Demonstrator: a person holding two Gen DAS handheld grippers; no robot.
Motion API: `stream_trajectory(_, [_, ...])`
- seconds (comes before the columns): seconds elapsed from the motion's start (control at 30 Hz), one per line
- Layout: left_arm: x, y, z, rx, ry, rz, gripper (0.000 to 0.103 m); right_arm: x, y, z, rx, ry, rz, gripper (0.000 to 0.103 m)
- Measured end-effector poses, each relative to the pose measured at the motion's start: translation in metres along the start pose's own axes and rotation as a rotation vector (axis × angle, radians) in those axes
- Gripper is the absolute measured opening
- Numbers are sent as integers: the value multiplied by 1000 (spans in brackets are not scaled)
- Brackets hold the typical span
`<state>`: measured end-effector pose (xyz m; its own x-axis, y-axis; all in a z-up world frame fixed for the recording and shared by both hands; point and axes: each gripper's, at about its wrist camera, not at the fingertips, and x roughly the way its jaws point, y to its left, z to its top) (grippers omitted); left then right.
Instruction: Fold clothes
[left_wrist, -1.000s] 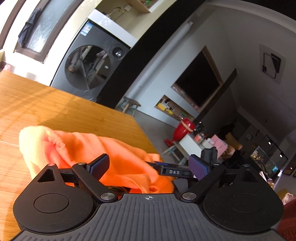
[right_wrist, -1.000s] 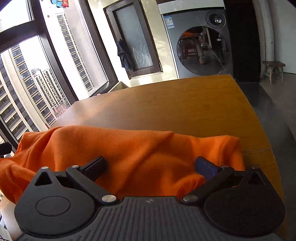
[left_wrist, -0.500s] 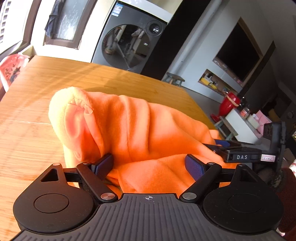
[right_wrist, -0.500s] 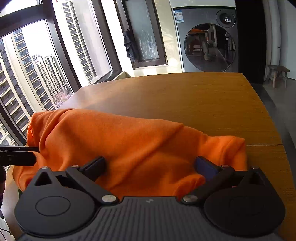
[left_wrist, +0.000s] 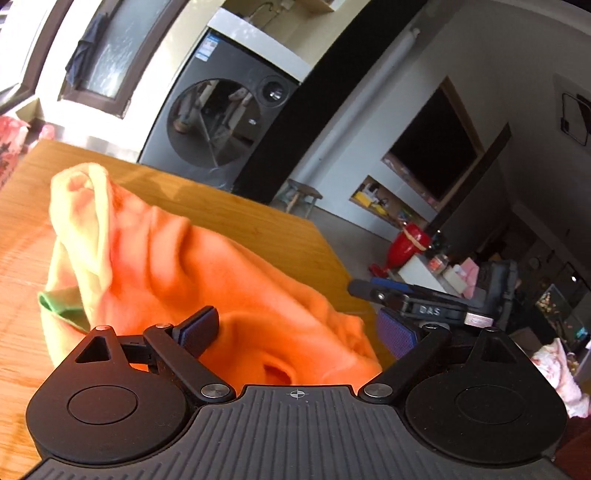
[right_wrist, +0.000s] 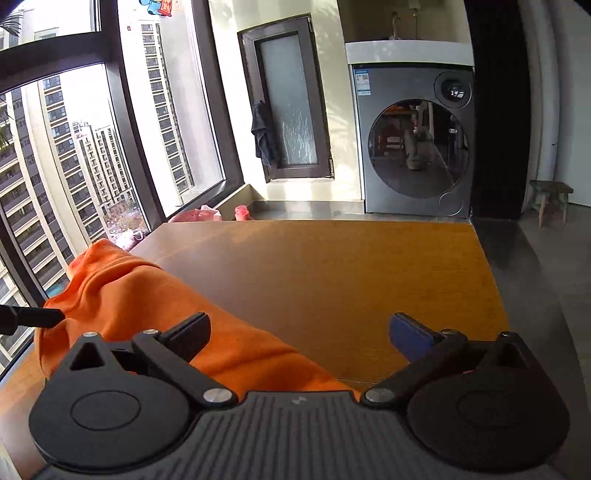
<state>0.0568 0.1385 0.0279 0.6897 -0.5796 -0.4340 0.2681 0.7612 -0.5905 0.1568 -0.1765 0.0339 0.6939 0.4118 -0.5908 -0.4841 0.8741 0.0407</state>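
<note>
Both grippers sit low over the wooden table (right_wrist: 332, 273), pointed roughly toward the washing machine (right_wrist: 417, 140) at the far end.

Left gripper (left_wrist: 299, 332): jaws spread wide, tilted a bit so the room leans. The orange garment (left_wrist: 207, 280) is bunched up in a rumpled heap w/ cloth sitting between the fingers, but the pads aren't pinching it. Can't tell if the fabric touches either pad.

Right gripper (right_wrist: 299, 332): also wide apart. The garment lies under and past its left finger (right_wrist: 188, 332); the right finger is over bare wood.

View diffs: left cam shows a green inner edge (left_wrist: 59, 306) on the cloth, plus the right gripper's fingers poking in at the table's right side, the TV (left_wrist: 432, 151) and a red object on the floor. Right cam shows the big window (right_wrist: 74, 147) w/ apartment towers, and the left gripper's tip at the far left edge, against the cloth.
</note>
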Motion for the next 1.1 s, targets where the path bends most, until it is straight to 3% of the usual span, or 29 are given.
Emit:
stream_trajectory(0.1, [27, 5, -18, 17, 75, 60, 96, 18, -2, -14, -89, 40, -129, 103])
stream_trajectory(0.17, [37, 15, -17, 19, 83, 79, 96, 29, -2, -23, -149, 64, -212, 103])
stream_trajectory(0.2, [39, 22, -12, 1, 77, 78, 96, 25, 4, -31, -186, 43, -212, 103])
stream_trajectory(0.47, [63, 51, 26, 9, 58, 179, 95, -9, 37, -49, -249, 67, -38, 103])
stream_trajectory(0.63, [33, 42, 29, 78, 61, 202, 96, -36, 31, -33, -199, 51, 179, 103])
stream_trajectory(0.73, [4, 23, 38, 130, -2, 129, 97, -39, 18, -12, -118, -15, 196, 103])
stream_trajectory(0.83, [-13, 2, 58, 168, -114, 25, 100, -20, 15, 3, -60, -55, 144, 103])
stream_trajectory(0.9, [-8, -12, 77, 205, -198, 11, 101, -6, 26, 5, -37, -56, 141, 103])
stream_trajectory(0.97, [13, -12, 93, 216, -217, 58, 102, 2, 43, 5, -58, -61, 177, 103])
stream_trajectory(1.1, [71, 30, 114, 120, -79, 212, 102, -6, 80, 4, -203, -113, 235, 103])
